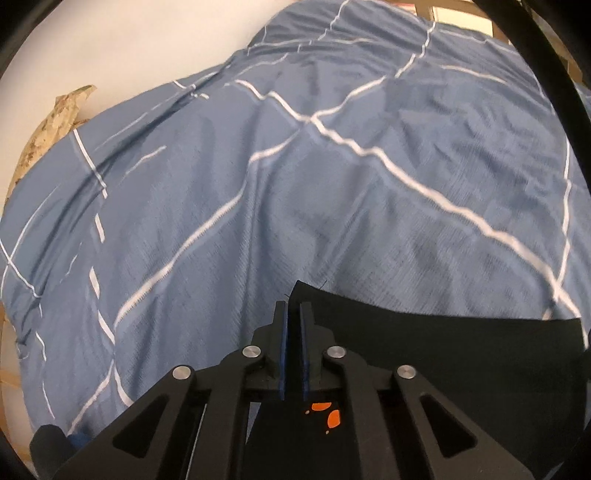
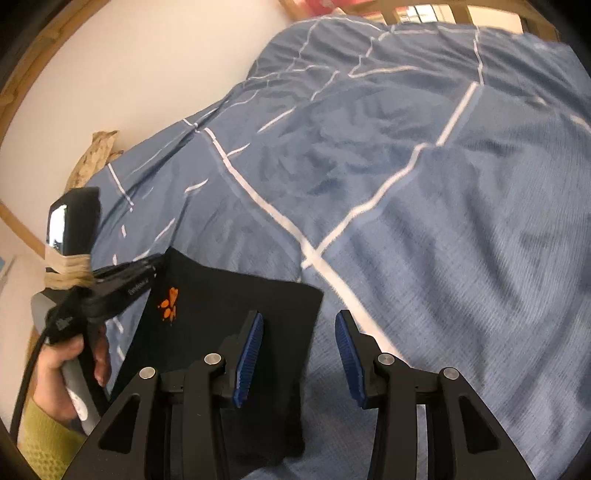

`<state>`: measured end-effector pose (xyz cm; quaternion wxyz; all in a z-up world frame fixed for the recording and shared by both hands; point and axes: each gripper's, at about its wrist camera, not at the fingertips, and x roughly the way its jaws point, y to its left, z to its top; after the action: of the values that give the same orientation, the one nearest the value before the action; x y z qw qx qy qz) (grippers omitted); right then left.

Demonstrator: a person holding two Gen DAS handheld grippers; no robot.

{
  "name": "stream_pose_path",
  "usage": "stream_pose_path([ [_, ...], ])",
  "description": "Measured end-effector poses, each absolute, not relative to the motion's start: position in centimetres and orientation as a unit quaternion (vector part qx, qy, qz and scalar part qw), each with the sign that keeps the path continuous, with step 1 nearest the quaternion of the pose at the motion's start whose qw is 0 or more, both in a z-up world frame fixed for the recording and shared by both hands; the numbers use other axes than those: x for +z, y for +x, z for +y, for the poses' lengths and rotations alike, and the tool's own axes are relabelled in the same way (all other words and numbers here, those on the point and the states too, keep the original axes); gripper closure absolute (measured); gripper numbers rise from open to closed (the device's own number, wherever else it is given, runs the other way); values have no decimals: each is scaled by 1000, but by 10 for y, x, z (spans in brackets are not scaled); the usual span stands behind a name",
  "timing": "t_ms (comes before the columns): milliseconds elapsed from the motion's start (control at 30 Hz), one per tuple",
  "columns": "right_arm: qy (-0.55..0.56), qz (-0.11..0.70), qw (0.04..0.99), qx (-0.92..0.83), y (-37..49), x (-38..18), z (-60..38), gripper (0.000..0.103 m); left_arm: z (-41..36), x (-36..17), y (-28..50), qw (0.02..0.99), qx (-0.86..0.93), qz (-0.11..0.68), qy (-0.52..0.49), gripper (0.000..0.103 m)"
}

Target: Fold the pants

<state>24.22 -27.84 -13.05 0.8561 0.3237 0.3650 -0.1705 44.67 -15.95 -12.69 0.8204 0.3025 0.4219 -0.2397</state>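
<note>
Pants [image 2: 229, 317], black with an orange paw-print logo [image 2: 169, 304], lie at the near edge of the blue duvet [image 2: 424, 192] with white grid lines that covers the bed. From the right wrist view they look like a compact dark rectangle with squared corners, so you can judge the main folds largely done; whether another fold or only a final smoothing is left, the pictures do not settle. A pale wall [image 2: 155, 74] and a wooden bed frame [image 2: 476, 11] run behind the duvet.

Your left gripper [image 1: 293, 310] has its blue pads nearly together over the far left corner of the pants, and the right wrist view shows it closing on that corner, so you seem to have the cloth pinched. Your right gripper [image 2: 299, 325] stands wide apart and holds nothing; its left finger [image 2: 249, 358] is over the cloth, the other over bare duvet. Your left hand [image 2: 70, 369], in a yellow-green sleeve, grips the handle.
</note>
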Motion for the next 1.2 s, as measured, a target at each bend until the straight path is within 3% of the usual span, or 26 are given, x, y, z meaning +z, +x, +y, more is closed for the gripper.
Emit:
stream_pose_path([
  [33,320,366,856,-175,242,-130,-280,61,-160,-127,446,819,-242,426,299,89],
  [100,332,367,851,-175,241,-132,-289,61,-158,-122,443,825,-242,423,286,65],
  [167,346,364,847,-172,239,-133,-296,61,-154,-108,438,843,-229,402,276,51],
  [333,329,351,865,-145,234,-120,-302,61,-138,-69,424,859,-245,378,243,50],
  [633,325,349,872,-112,229,-104,-287,61,-118,-44,410,826,-282,392,292,51],
  [900,314,352,872,-135,226,-103,-279,61,-108,-58,402,783,-313,422,334,51],
  [1200,322,349,871,-125,234,-125,-270,61,-114,-91,426,774,-353,433,299,51],
])
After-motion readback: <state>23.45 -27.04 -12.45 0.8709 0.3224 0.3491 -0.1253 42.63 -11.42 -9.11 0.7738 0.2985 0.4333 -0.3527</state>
